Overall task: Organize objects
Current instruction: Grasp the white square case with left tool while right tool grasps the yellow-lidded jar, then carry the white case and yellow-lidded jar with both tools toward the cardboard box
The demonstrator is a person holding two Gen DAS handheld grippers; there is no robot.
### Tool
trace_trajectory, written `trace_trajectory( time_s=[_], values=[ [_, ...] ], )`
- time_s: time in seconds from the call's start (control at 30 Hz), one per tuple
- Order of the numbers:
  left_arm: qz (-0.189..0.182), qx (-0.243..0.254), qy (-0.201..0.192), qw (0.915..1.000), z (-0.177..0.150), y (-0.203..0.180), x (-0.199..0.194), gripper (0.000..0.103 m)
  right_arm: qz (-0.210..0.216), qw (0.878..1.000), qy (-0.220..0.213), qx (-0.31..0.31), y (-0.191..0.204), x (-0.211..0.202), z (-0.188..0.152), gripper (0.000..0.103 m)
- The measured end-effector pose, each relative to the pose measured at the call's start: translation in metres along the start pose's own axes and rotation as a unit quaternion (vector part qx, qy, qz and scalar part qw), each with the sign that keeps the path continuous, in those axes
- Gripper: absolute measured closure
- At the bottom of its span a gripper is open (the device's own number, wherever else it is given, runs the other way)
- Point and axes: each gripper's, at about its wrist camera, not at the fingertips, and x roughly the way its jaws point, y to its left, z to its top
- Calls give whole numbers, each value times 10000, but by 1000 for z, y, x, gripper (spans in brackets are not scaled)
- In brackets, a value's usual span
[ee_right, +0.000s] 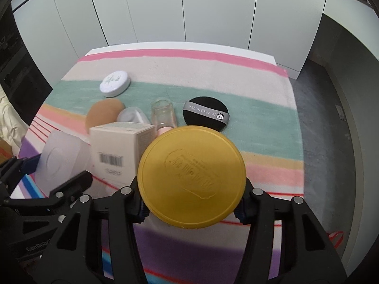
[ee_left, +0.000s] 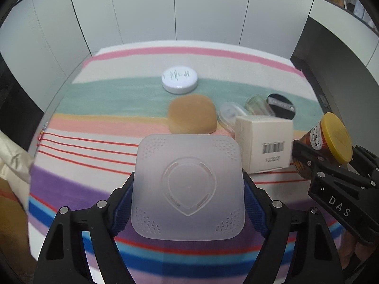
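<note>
My left gripper is shut on a frosted square plastic case, held above the striped cloth; the case also shows in the right wrist view. My right gripper is shut on a jar with a yellow lid; the jar also shows at the right of the left wrist view. On the cloth lie a cream box with a barcode, a tan sponge puff, a round white tin, a black puff, a clear small jar and a clear oval case.
The striped cloth covers a table against white cabinet doors. A dark floor lies right of the table. A cream bag sits at the left edge.
</note>
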Motion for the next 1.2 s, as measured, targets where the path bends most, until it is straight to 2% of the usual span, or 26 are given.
trace_trajectory(
  time_s=[0.13,0.47,0.63,0.8,1.0,1.2],
  values=[
    [-10,4,-114,9999,1,5,-31,21,10,10000,-15,72,4,-28,4,47],
    [-99,-37,-473,9988,-9,27,-138,21,-21,9999,-140,-31,34,-114,7,47],
    [-327,-115,-593,9976,-13,39,-180,21,122,9999,-119,-13,48,-157,-2,47],
    [-380,-1,-792,9961,-27,46,-219,21,78,9997,-166,-132,61,-193,-15,47],
    [-355,154,-963,9946,-57,51,-245,21,73,9992,-228,-310,78,-222,-30,47],
    [-288,-66,-1046,9941,-70,76,-253,21,118,9982,-288,-520,98,-230,-37,47]
  ],
)
